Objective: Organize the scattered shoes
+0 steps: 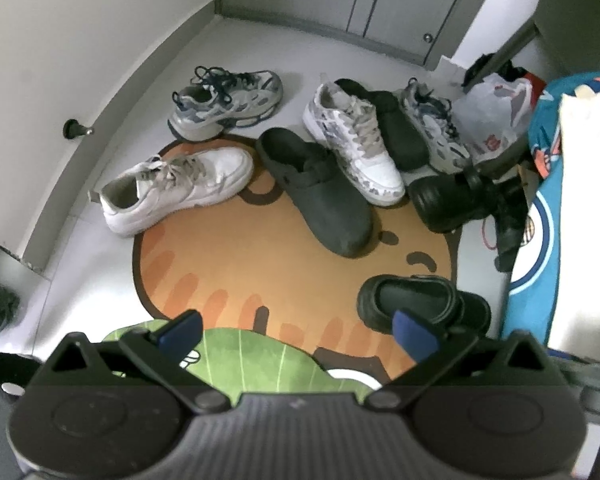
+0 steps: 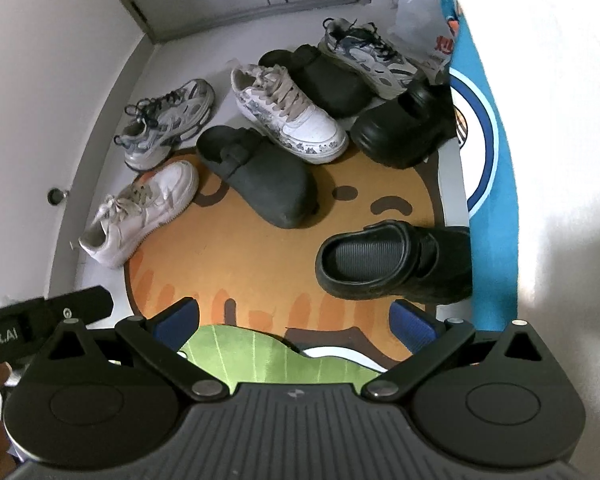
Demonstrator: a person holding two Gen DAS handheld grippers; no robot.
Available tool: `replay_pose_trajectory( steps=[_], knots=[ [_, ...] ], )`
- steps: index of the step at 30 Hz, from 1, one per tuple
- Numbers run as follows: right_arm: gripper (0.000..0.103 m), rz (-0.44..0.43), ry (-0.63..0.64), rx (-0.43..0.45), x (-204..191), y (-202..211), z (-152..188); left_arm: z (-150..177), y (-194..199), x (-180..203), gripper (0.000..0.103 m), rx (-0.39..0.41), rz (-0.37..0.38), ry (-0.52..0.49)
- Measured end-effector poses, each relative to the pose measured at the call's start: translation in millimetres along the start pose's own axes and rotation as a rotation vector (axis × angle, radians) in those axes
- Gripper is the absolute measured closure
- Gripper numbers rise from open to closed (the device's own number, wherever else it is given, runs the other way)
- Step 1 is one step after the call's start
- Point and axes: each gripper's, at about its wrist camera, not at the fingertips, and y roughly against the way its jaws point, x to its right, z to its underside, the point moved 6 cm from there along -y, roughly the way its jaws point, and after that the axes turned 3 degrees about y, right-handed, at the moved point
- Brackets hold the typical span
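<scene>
From the left, the white sneaker [image 2: 140, 212], grey trainer [image 2: 168, 120], grey clog [image 2: 260, 176] and black clogs [image 2: 396, 264] lie at odd angles, mates apart, on and around the orange mat [image 2: 228, 264]. So pairing seems largely left, though the blue bag [image 2: 488, 160] may hide more. The left gripper [image 1: 298, 336] and right gripper [image 2: 296, 324] both hover wide and empty.

Home entryway, scattered shoes [image 1: 314, 190], doormat [image 1: 260, 272]

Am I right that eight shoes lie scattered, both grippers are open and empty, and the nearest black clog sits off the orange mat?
Not quite: the nearest black clog sits on the orange mat, as the right wrist view shows. The rest holds: eight shoes, left gripper and right gripper open and empty.
</scene>
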Motion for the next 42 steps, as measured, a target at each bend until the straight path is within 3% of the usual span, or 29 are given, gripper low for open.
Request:
replay_pose_trajectory(
  steps=[4,8,11,13,23,42],
  knots=[
    [0.000,0.004,-0.028,-0.016,2,1,7,1,1,1,0.000,-0.022,0.010,-0.002],
    [0.000,0.068,-0.008,-0.032,-12,-4,15,0,-9,3,0.000,-0.022,0.006,0.000],
    [0.000,0.027,0.010,-0.057,-5,-7,11,-3,-14,-3,0.000,-0.034,0.014,-0.003],
    [0.000,0.011,0.016,-0.050,1,-8,12,-1,-10,15,0.000,-0.035,-0.001,0.001],
    [0.000,0.011,-0.003,-0.069,4,-14,7,-14,-21,30,0.000,-0.053,0.003,0.031],
    [0.000,-0.002,-0.014,-0.065,4,-17,6,-27,-34,18,0.001,-0.062,0.040,0.010]
  ],
)
